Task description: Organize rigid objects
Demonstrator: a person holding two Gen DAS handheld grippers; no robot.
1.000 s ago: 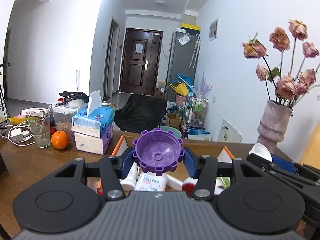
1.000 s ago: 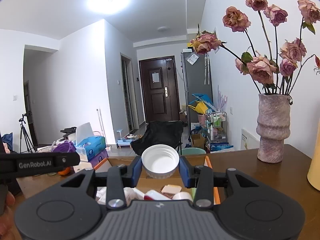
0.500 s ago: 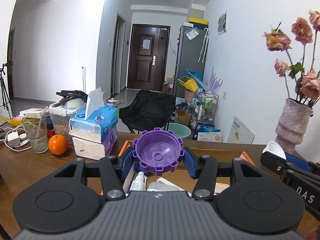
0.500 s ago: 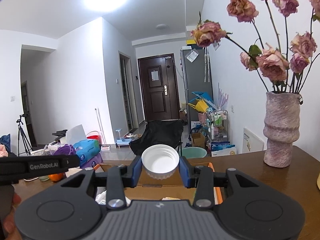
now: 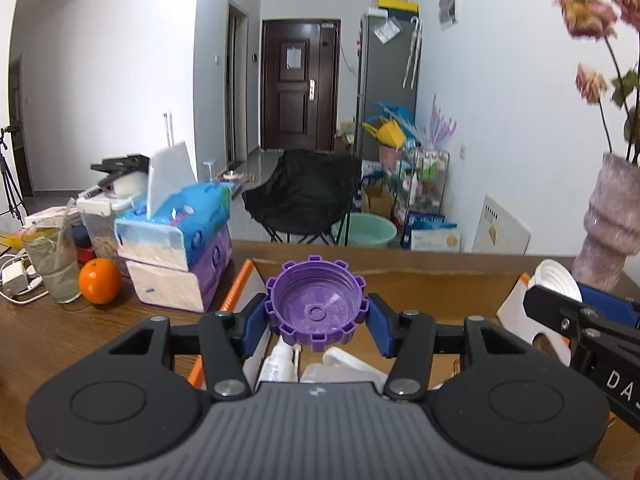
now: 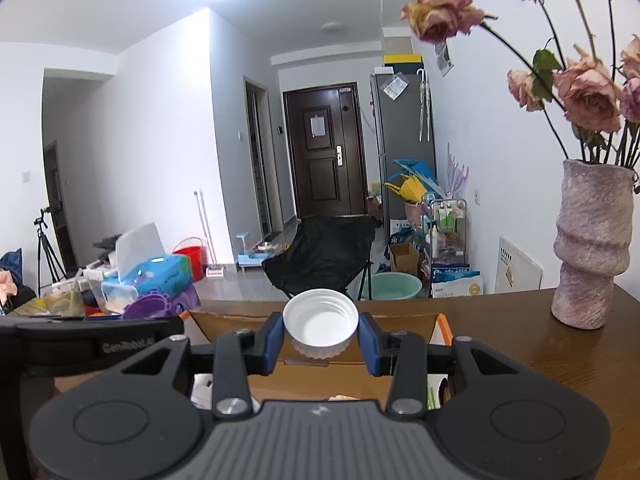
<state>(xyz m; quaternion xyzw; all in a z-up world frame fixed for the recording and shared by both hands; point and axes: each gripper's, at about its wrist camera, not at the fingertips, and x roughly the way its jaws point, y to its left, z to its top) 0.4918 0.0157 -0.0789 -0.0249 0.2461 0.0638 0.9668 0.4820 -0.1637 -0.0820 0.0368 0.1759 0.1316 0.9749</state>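
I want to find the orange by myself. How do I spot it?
Look at the brown wooden table, on its left side. Between the drinking glass and the stacked tissue packs sits the orange, the only round, bright orange thing there.

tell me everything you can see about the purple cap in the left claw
The purple plastic cap is round with square notched teeth around its rim, like a gear. Its hollow side faces the camera, showing a translucent floor with a small raised ring at the centre. The left claw is shut on it, a blue pad pressing each side. It is held above the open cardboard box on the wooden table. In the right wrist view it shows only partly.
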